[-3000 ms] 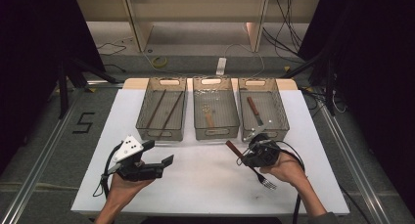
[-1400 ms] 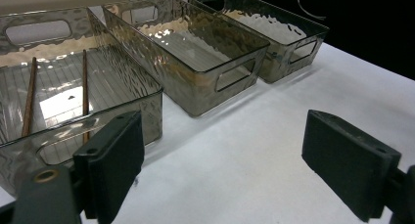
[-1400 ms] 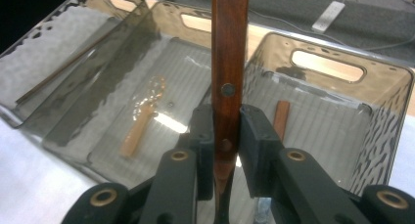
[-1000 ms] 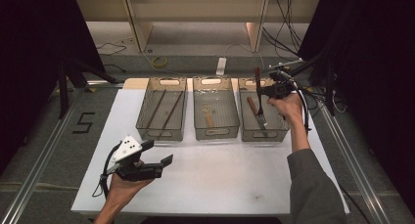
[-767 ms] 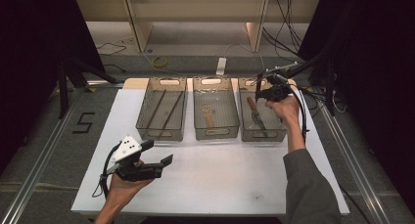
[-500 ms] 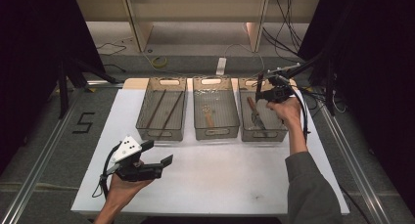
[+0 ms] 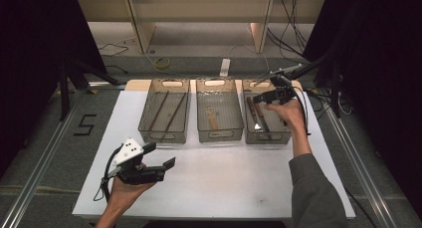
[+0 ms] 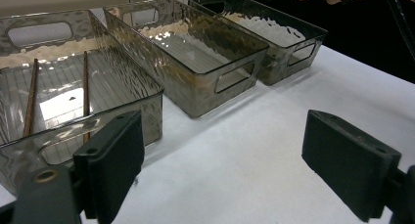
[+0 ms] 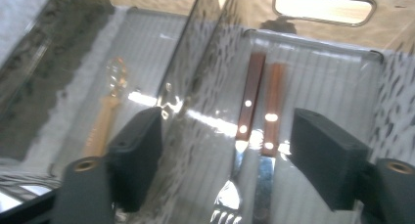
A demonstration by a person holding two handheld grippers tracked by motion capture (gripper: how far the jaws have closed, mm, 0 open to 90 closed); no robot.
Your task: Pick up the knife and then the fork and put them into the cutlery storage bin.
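Over the right bin, the right gripper is held with jaws wide and empty; fork and knife lie below. Left gripper is held open over the tabletop.

High view overhead; tongs views close, sharing bins.

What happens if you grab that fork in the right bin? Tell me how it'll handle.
The fork looks stiff: metal tines, riveted wooden handle. Its shiny metal end may slip between pads; the wood probably grips better. Lying flat beside the knife, it likely won't roll, though the right hand-held gripper could nudge both.
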